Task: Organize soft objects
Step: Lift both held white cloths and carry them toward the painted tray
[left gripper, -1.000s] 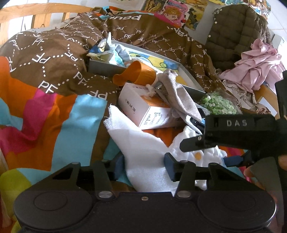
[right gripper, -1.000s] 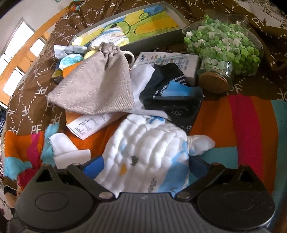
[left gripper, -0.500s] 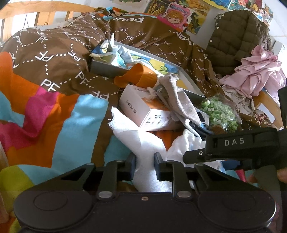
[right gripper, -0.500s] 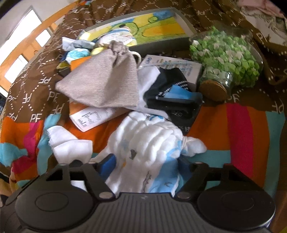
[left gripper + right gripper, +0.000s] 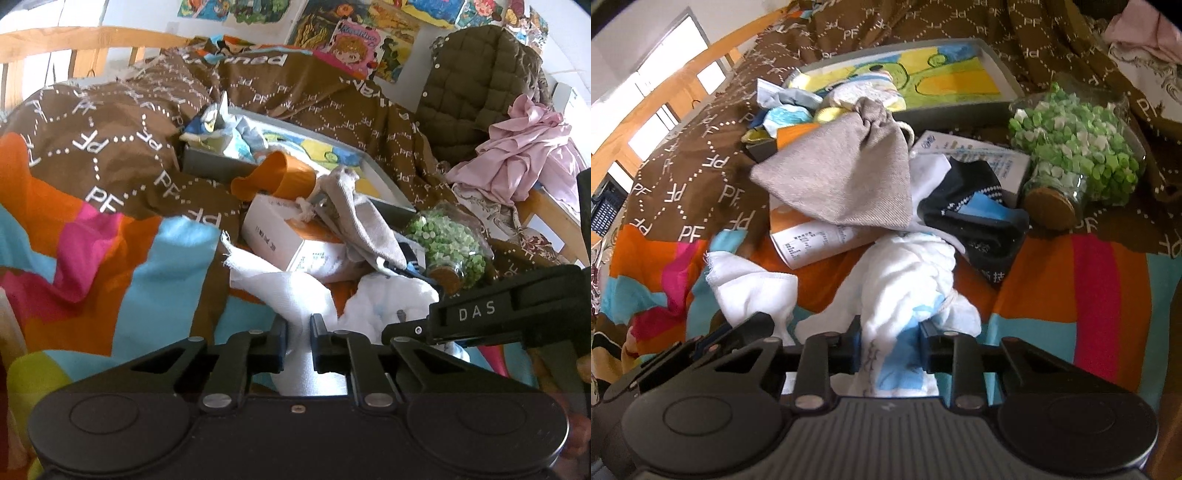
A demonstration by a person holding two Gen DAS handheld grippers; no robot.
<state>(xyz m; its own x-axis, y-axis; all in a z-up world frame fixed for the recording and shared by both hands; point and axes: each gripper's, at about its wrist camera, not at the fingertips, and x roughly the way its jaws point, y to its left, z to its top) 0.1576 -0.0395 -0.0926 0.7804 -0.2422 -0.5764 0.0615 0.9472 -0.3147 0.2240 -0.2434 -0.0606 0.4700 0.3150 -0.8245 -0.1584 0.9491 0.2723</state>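
Observation:
My left gripper [image 5: 298,338] is shut on a plain white gauze cloth [image 5: 291,291], which also shows in the right wrist view [image 5: 753,288]. My right gripper [image 5: 890,343] is shut on a quilted white cloth with blue print [image 5: 905,277], seen in the left wrist view [image 5: 391,299] beside the right gripper's body [image 5: 480,317]. A grey drawstring bag [image 5: 849,177] and a black-and-blue sock [image 5: 975,214] lie just beyond on white boxes [image 5: 284,236]. A grey tray [image 5: 997,66] with a cartoon picture holds several small cloths [image 5: 798,103] at its left end.
A glass jar of green paper stars [image 5: 1075,147] lies on its side at the right. An orange cup [image 5: 284,177] lies tipped by the tray. The bed has a brown and colour-block blanket [image 5: 110,155]. A pink garment [image 5: 524,147] and a quilted olive jacket [image 5: 480,81] are at the far right.
Both grippers have closed, the left on the white gauze cloth and the right on the quilted cloth. Both cloths are bunched and lifting slightly from the blanket.

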